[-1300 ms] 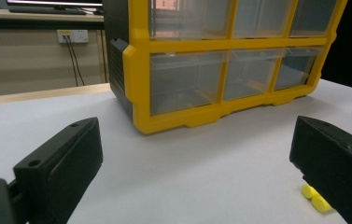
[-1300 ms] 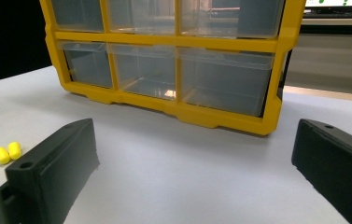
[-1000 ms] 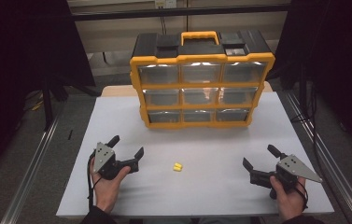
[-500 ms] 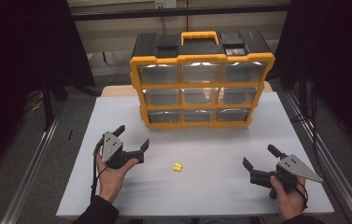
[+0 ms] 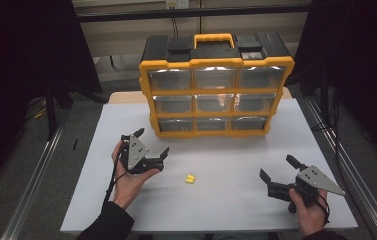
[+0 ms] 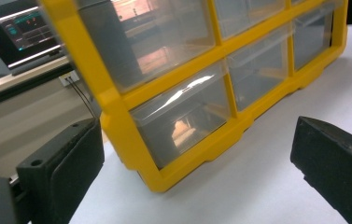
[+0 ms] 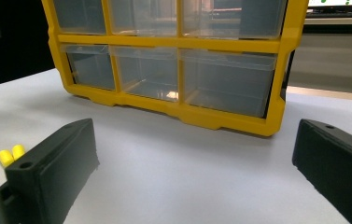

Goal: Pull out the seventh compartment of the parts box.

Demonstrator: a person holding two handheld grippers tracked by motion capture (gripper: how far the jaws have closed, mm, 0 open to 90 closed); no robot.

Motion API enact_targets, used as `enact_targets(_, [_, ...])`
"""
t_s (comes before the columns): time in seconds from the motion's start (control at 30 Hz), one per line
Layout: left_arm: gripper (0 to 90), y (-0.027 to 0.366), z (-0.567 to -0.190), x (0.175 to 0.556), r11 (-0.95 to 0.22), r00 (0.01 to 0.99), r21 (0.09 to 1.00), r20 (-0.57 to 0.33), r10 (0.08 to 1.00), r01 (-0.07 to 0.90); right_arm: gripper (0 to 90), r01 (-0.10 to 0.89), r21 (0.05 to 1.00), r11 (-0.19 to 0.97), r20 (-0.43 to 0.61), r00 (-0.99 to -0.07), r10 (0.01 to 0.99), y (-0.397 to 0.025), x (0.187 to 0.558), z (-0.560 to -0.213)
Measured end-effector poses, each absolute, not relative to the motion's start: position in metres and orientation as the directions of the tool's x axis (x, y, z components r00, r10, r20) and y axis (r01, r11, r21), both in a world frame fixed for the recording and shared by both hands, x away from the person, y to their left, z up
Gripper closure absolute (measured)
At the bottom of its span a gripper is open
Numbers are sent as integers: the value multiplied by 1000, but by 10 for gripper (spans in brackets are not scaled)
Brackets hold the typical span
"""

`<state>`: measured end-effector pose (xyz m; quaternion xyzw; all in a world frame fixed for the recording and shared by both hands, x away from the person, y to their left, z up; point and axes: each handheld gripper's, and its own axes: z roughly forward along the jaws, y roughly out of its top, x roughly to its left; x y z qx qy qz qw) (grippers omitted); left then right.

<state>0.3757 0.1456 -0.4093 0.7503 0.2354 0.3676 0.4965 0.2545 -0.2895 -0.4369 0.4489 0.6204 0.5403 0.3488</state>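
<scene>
The yellow plastic organiser box [image 5: 216,90] at upper centre has glossy clear drawers; the white tabletop [image 5: 226,195] looks matt and smooth; the fingers [image 7: 52,163] are matt black plastic.

Black two-jaw grippers [image 5: 151,146] [image 5: 279,169] with grey three-cornered plates, trailing black cables, dark sleeves.

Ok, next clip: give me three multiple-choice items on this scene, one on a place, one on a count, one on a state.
1. Where does the small yellow piece lie on the white table?
A. between the two grippers
B. inside a drawer
C. on top of the organizer

2. How many clear drawers does the yellow-framed plastic organizer show on its front?
A. four
B. six
C. nine

3. How do the left gripper and the right gripper stand?
A. both open
B. both shut
C. left shut on the piece

Key: 1 A, bare tabletop between them; 2 C, three rows of three; 3 A, jaws spread, nothing held.
</scene>
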Motion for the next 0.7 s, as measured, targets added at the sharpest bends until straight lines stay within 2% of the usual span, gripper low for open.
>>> enact_targets(0.2, [48,135,-408,381,-466,604,882,409,684,-70,0,180,984,13,52,-354,934,-289,254,-437])
enact_targets(0.3, [47,129,-406,385,-530,578,842,482,659,-98,0,179,984,18,47,-356,933,-289,254,-437])
enact_targets(0.43, [49,123,-403,390,-548,561,827,514,648,-124,0,179,984,18,48,-359,932,-289,254,-437])
enact_targets(0.7, [66,114,-402,395,-667,493,712,670,555,-218,0,177,984,22,44,-361,931,-289,254,-437])
